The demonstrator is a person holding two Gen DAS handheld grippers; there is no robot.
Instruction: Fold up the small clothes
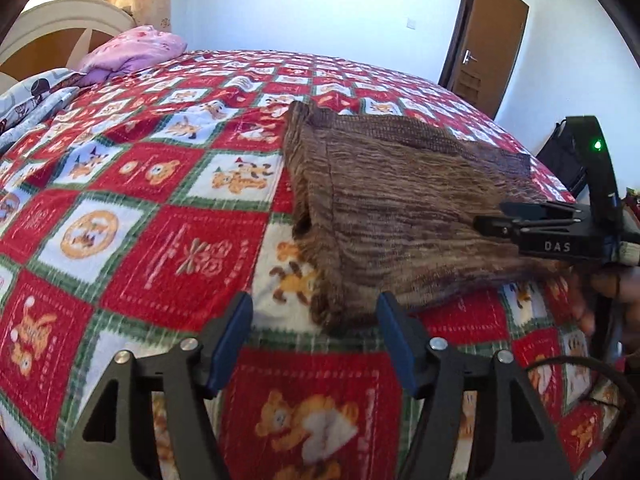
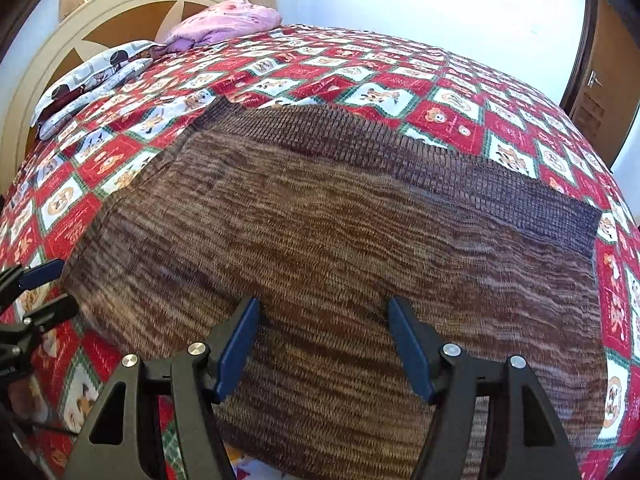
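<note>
Brown marled knit garment [image 1: 400,208], ribbed, with a darker waffle-knit band along its far edge, lies on the bed's red, white and green cartoon-patch quilt [image 1: 140,208].

Left wrist view: left tongs [image 1: 314,322] spread wide, holding nothing, poised just beside the garment's near left corner. That corner looks thick and layered, with an open pocket along the left side, so the piece seems already doubled. Right tongs [image 1: 490,216] appear at the right, over the garment's right edge; from this side angle I cannot tell whether they pinch cloth. Pink crumpled bedding [image 1: 136,50] sits well apart by the headboard.

Right wrist view: right tongs [image 2: 324,320] spread, blue pads [image 2: 240,344] over the middle of the knit, nothing between them; contact with the cloth unclear. Left tongs [image 2: 44,288] show at the far left edge, also apart.

Risks, as judged: loose, stretchy knit may let the pads catch only the top layer, so the fold separates; soft quilt beneath could be pinched together with the garment; uneven lifting would skew the edges.
</note>
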